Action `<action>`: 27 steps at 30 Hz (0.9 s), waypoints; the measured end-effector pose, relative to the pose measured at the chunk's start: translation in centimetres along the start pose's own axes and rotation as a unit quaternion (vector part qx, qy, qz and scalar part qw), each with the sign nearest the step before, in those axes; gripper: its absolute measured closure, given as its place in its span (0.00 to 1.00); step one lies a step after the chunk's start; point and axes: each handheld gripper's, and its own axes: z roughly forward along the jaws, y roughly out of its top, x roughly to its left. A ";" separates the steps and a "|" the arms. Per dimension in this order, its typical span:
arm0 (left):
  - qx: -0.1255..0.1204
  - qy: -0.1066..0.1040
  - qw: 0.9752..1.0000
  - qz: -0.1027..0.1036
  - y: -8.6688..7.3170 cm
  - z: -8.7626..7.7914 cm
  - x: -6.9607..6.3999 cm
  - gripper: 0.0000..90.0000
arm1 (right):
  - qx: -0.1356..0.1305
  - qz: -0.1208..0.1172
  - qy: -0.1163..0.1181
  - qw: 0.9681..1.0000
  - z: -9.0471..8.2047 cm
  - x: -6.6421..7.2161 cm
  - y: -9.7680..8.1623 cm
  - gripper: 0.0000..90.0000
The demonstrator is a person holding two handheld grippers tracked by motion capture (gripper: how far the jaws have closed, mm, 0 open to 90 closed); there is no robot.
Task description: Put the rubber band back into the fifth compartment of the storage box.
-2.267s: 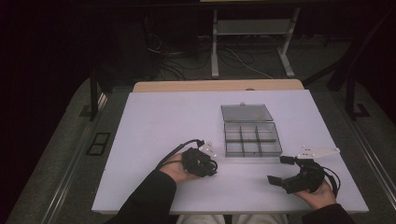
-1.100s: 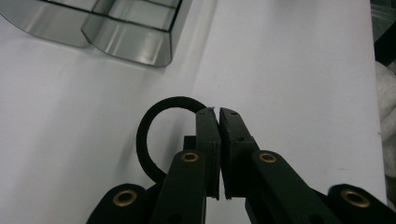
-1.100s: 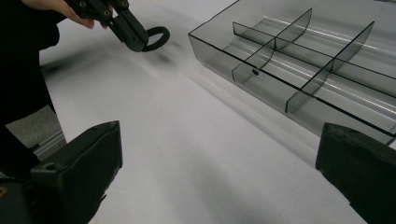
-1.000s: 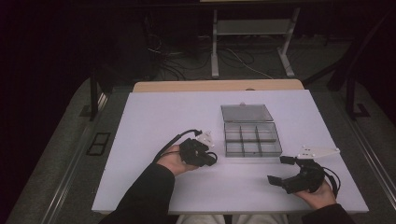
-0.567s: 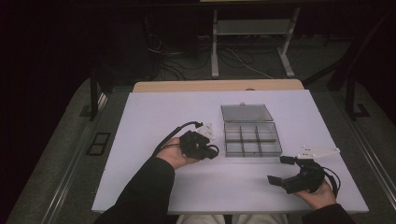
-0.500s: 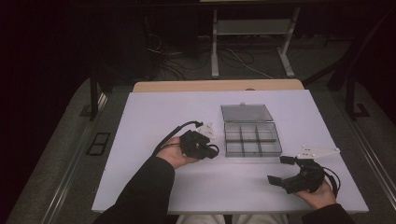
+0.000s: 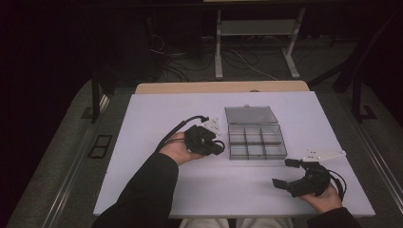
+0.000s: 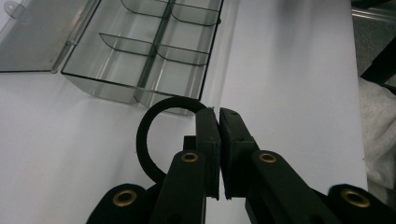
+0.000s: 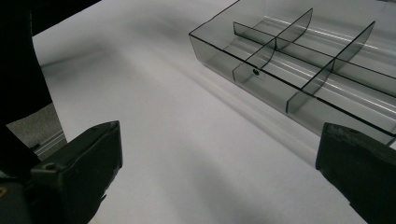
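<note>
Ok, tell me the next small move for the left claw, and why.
Probably carry the left claw forward over the nearest compartment of the clear box and then open. It is shut on a black ring just short of the box's near wall, the lid lies open and the compartments look empty.

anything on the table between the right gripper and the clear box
No. In the high view the right gripper sits apart from the clear compartment box, with bare white table between; the right gripper view shows the same bare stretch.

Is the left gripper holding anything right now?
Yes, the left gripper has its jaws shut on a black ring beside the clear compartment box.
</note>
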 end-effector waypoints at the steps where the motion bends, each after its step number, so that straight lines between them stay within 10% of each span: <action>1: -0.001 0.001 1.000 0.001 0.1 -0.1 0.1 0.96 | 0.000 0.000 0.000 1.000 0.0 0.0 0.0 0.00; 27: -0.002 0.002 1.000 0.004 3.3 0.2 2.2 0.96 | -0.003 0.002 0.001 1.000 0.0 0.0 0.0 0.00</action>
